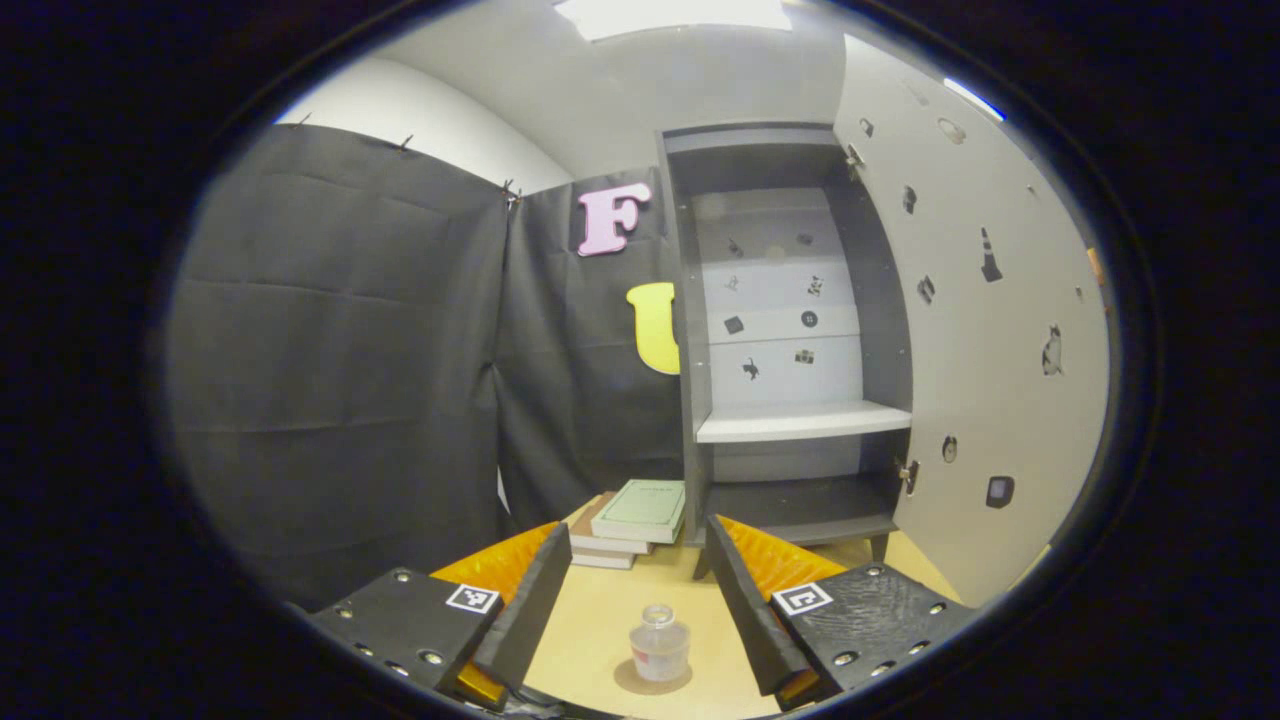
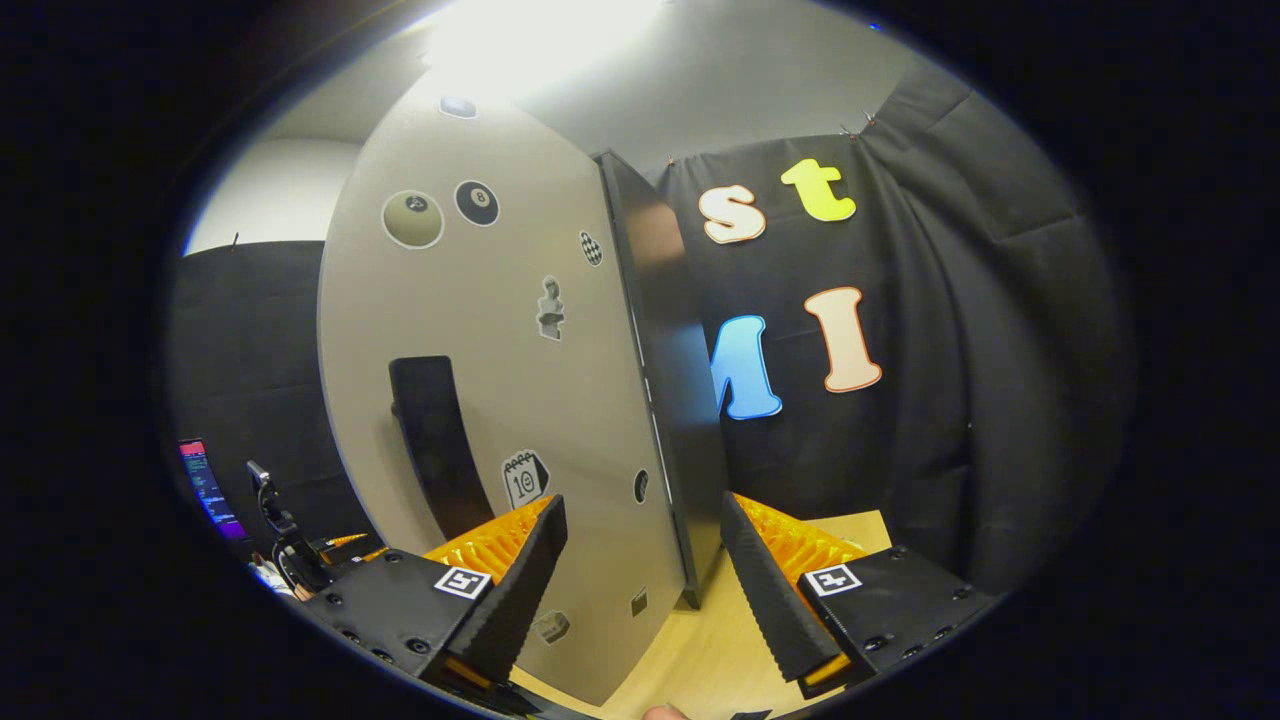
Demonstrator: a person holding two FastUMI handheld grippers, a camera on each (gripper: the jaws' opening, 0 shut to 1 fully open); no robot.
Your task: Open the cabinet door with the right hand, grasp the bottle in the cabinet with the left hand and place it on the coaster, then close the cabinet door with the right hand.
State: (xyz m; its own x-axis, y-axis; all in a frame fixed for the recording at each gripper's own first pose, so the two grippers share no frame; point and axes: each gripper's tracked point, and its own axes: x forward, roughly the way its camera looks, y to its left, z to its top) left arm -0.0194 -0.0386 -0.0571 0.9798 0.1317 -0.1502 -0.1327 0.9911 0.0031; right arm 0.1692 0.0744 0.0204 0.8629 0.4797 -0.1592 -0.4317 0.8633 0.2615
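Observation:
In the left gripper view a small clear bottle (image 1: 659,645) stands upright on a round coaster (image 1: 628,683) on the wooden table (image 1: 600,610). My left gripper (image 1: 635,535) is open above it, with one finger on each side and neither touching it. The grey cabinet (image 1: 790,340) behind stands open, its shelf (image 1: 800,421) bare and its door (image 1: 985,340) swung out to the right. In the right gripper view my right gripper (image 2: 642,505) is open at the door's (image 2: 500,330) free edge, which lies between the fingers without being gripped. A dark handle (image 2: 430,440) sits on the door's outer face.
A stack of books (image 1: 635,520) lies on the table left of the cabinet's foot. Black cloth walls close in the left and back. In the right gripper view a lit screen (image 2: 205,490) and a small stand (image 2: 285,530) are at the far left.

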